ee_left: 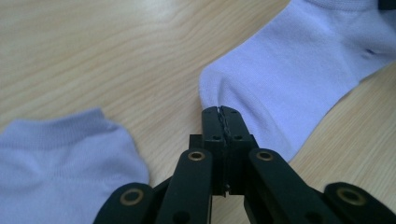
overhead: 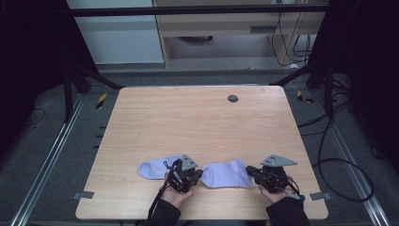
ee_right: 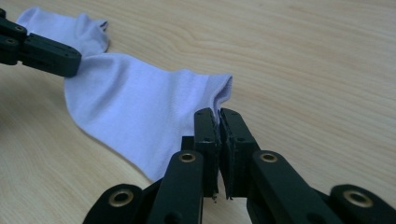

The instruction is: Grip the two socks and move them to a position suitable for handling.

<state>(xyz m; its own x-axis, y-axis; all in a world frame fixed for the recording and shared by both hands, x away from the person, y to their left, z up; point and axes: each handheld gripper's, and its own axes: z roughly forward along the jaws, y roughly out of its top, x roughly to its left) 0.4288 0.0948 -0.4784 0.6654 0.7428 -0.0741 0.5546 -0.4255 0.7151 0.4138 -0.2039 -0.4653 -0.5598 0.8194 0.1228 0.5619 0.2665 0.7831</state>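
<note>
Two pale lilac ankle socks lie on the wooden table (overhead: pixel 197 122) near its front edge. The right-hand sock (overhead: pixel 226 173) (ee_left: pixel 289 79) (ee_right: pixel 135 116) stretches between my two grippers. My left gripper (overhead: pixel 199 174) (ee_left: pixel 222 111) is shut on the rounded end of that sock. At the sock's other end my right gripper (overhead: pixel 248 170) (ee_right: pixel 218 114) is shut on the open cuff. In the right gripper view the left gripper (ee_right: pixel 74 63) pinches the far end. The other sock (overhead: pixel 153 168) (ee_left: pixel 60 158) (ee_right: pixel 60 23) lies flat just left of the left gripper, untouched.
A small round grey grommet (overhead: pixel 233 98) sits near the table's far edge. Grey tape tabs (overhead: pixel 83 194) (overhead: pixel 317 195) mark the front corners. Black frame legs and cables (overhead: pixel 339 160) surround the table on the floor.
</note>
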